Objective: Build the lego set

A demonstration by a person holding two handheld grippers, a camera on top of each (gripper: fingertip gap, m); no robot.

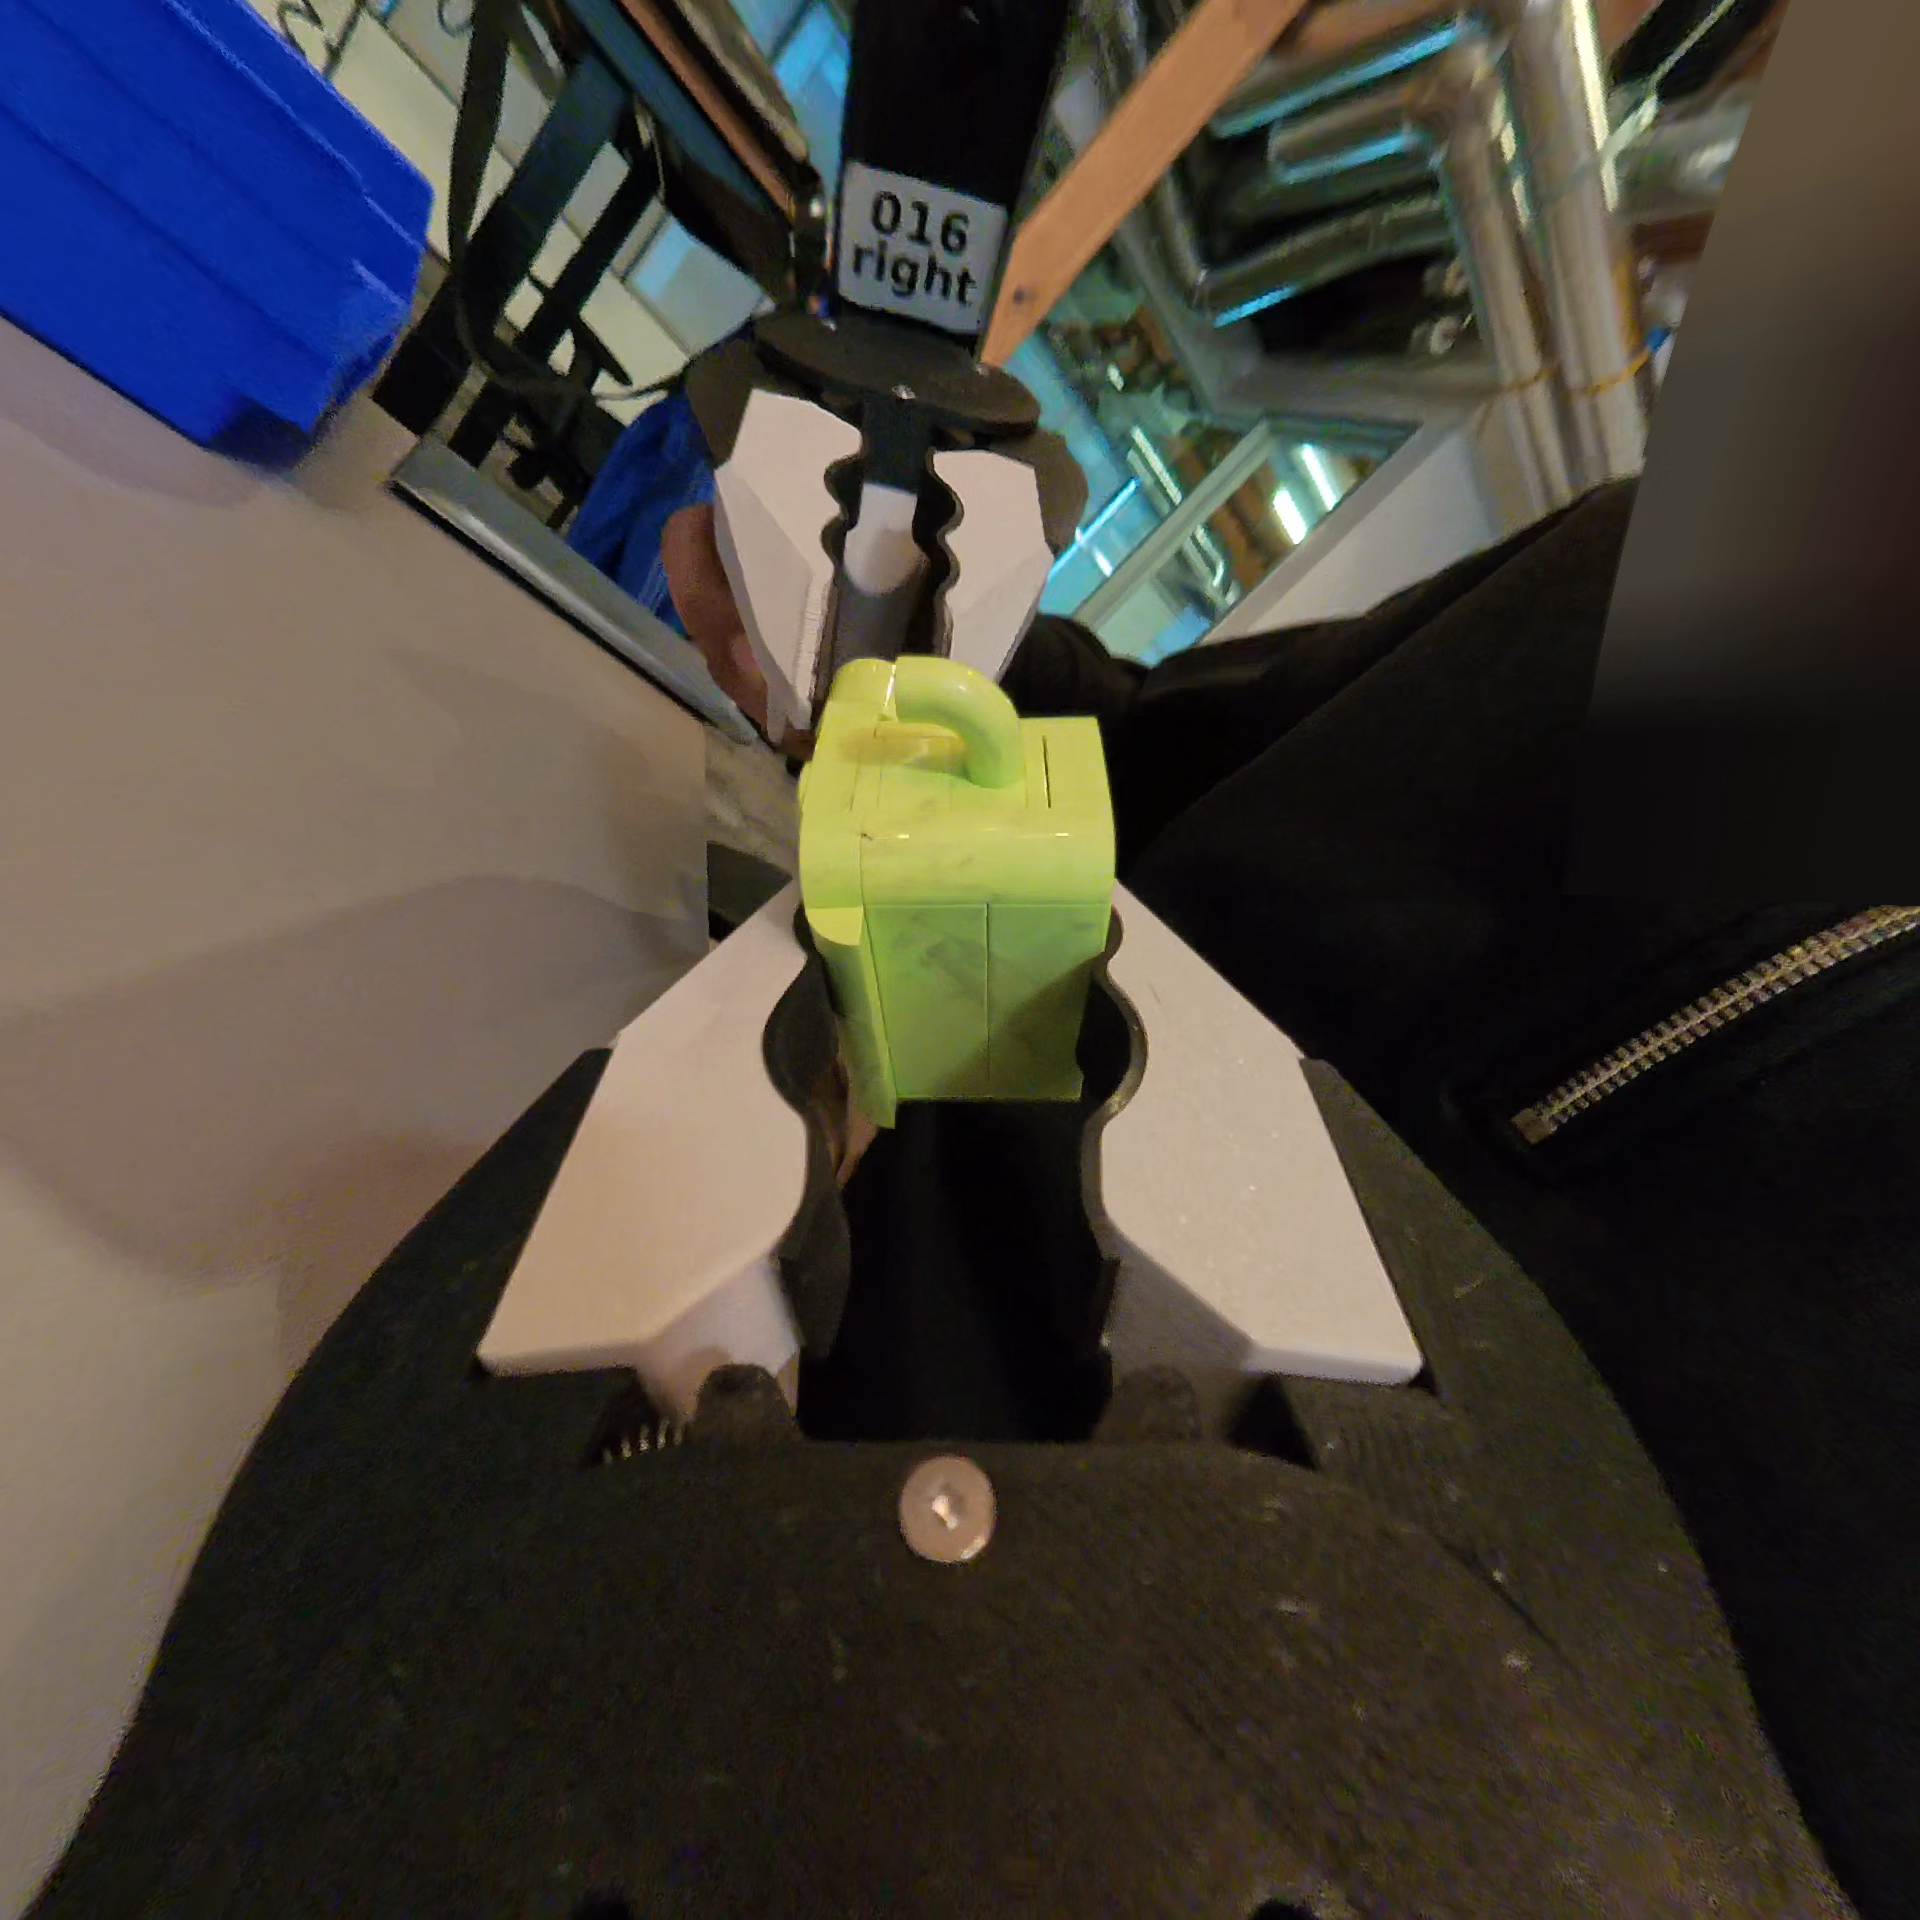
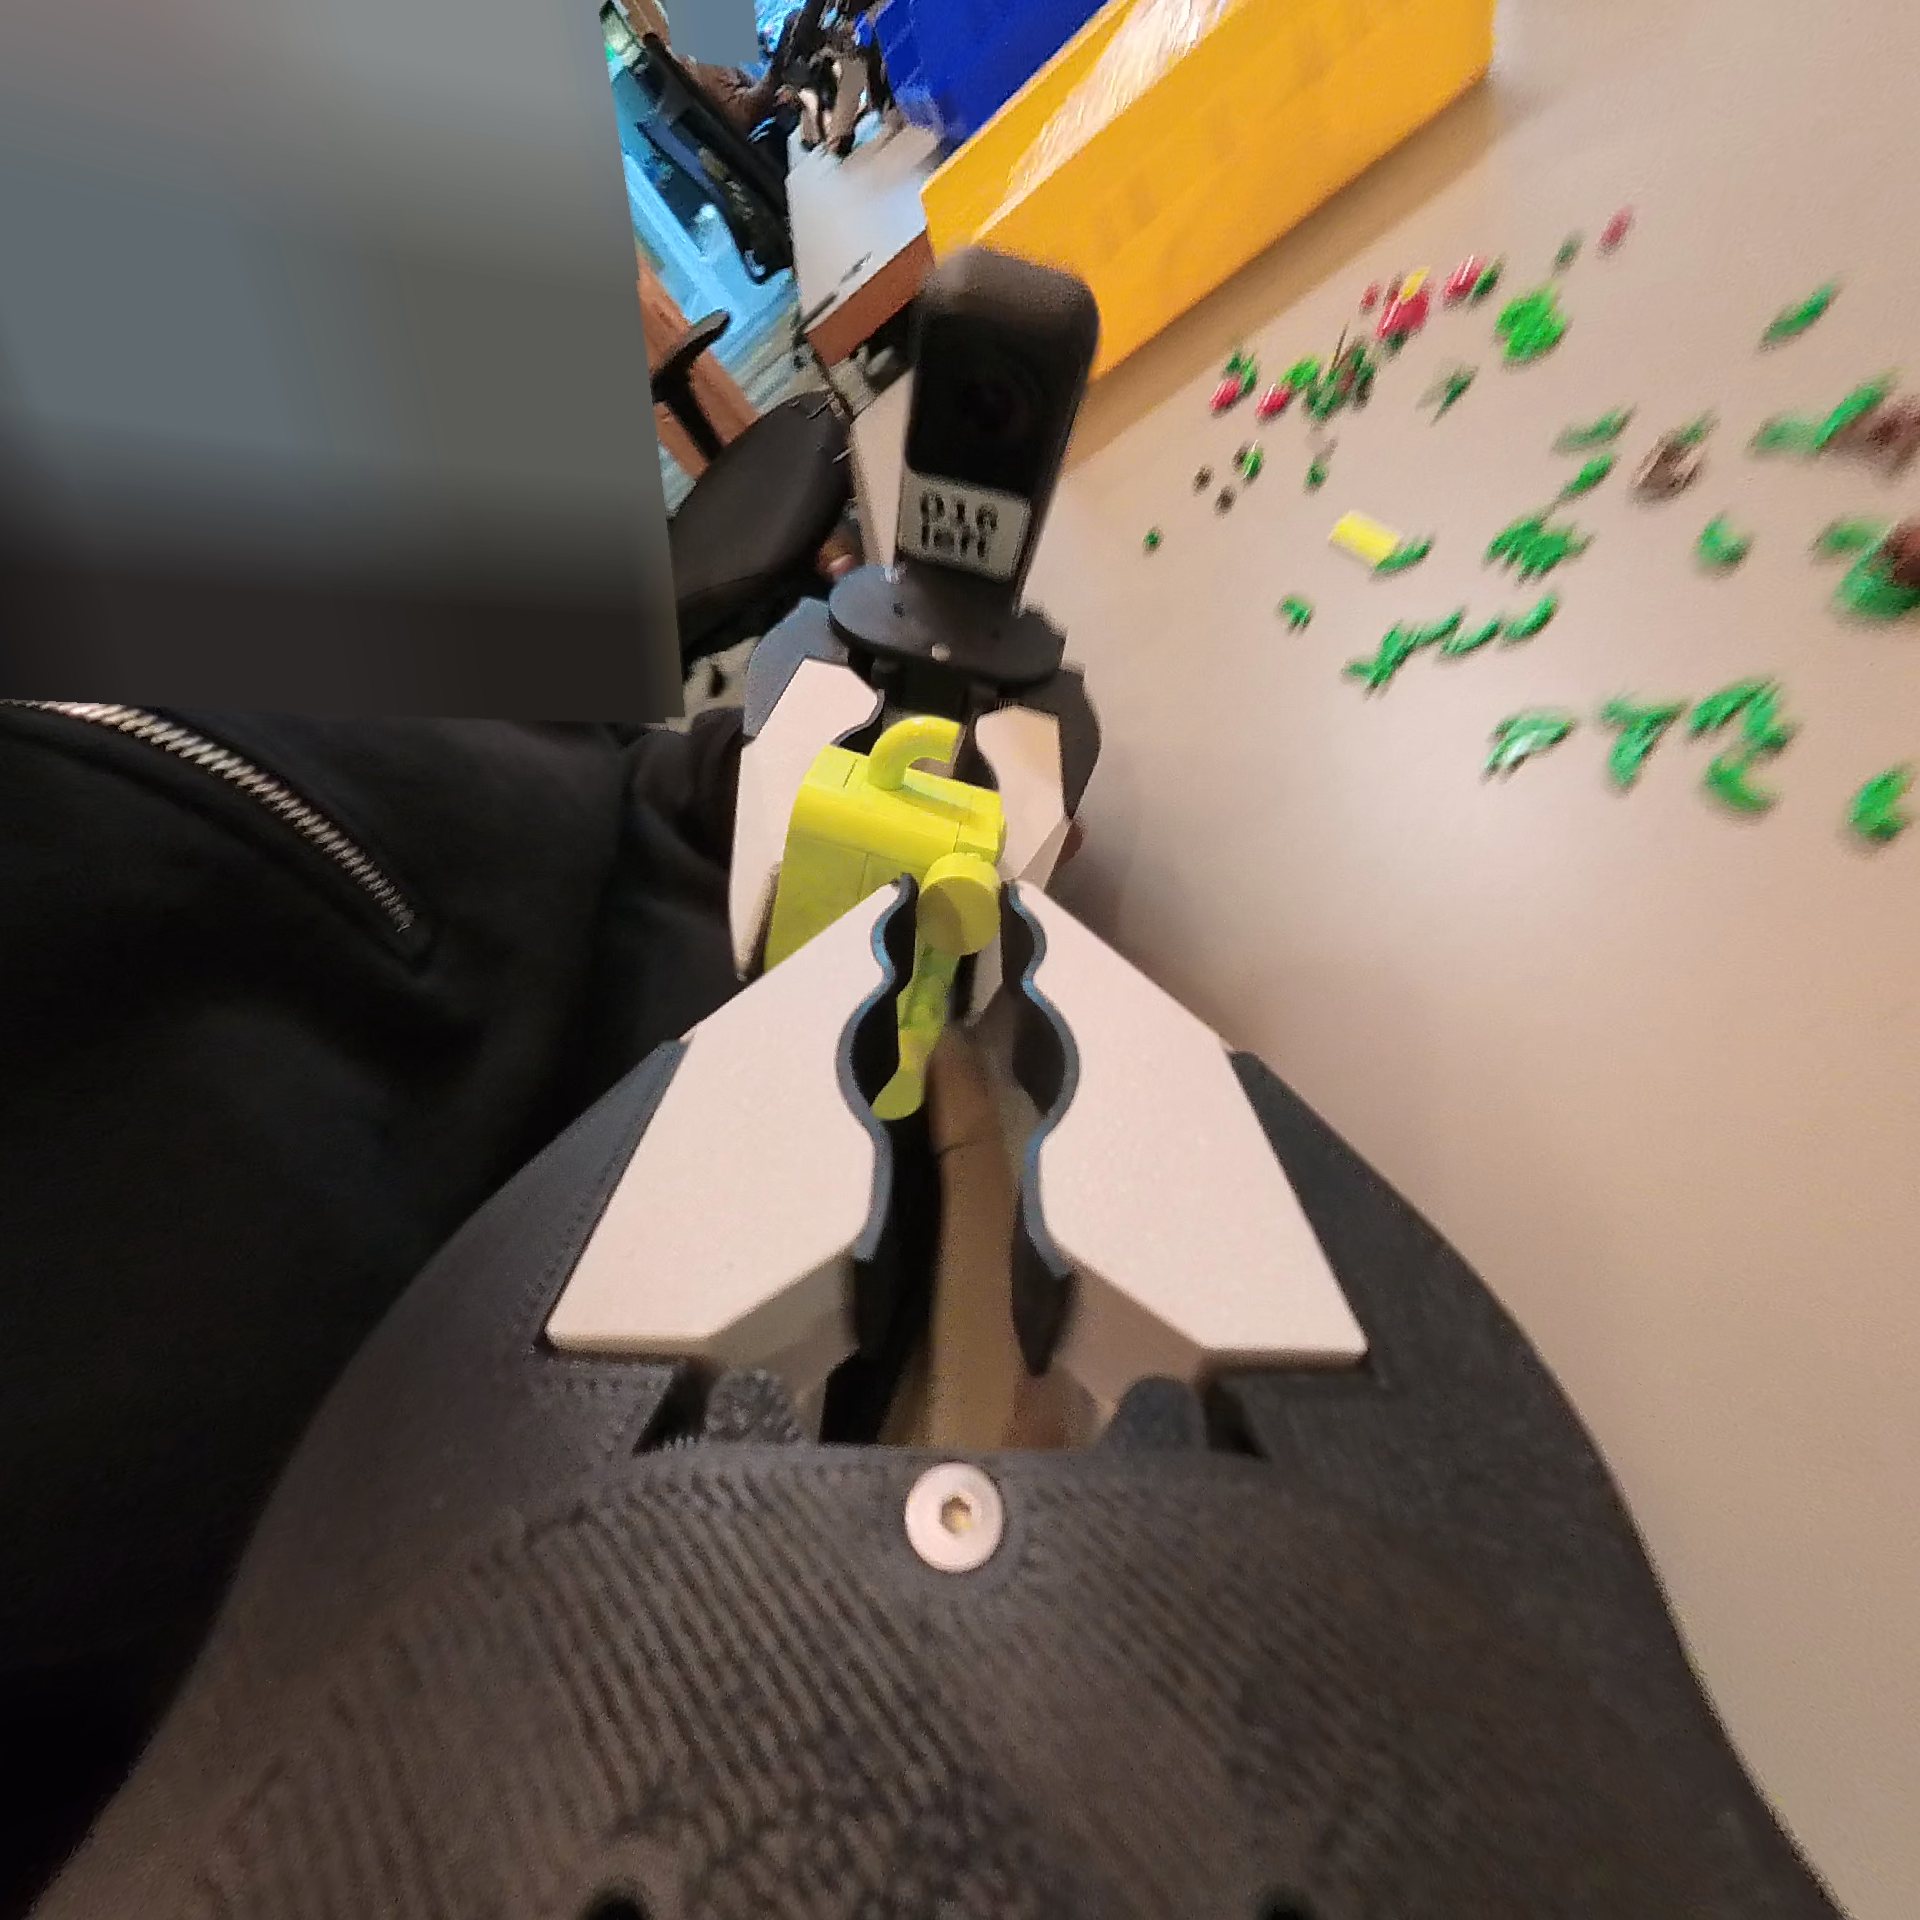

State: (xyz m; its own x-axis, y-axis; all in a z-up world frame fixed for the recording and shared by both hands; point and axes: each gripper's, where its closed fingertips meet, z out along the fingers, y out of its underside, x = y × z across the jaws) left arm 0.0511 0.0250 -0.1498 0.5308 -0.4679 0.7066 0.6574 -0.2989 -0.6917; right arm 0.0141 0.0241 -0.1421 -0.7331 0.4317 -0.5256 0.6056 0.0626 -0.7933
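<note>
The left gripper (image 1: 961, 997) is clamping the blocky lime-green lego assembly (image 1: 956, 883) off the beige tabletop (image 2: 1455, 1039) while the right gripper (image 2: 951, 935) – narrowly parted – is pinching a lime-green stud piece (image 2: 961, 902) at its edge, scattered green bricks (image 2: 1631, 644) lying well apart.

A pale beige tabletop (image 2: 1455, 1039) fills the right wrist view, with a long yellow plastic bin (image 2: 1195, 156) at its far edge and black office chairs (image 2: 717, 208) beyond. In the left wrist view, stacked blue plastic crates (image 1: 187, 208) sit on the table; silver metal ducts (image 1: 1507, 208) and a wooden beam (image 1: 1122, 177) run overhead.
</note>
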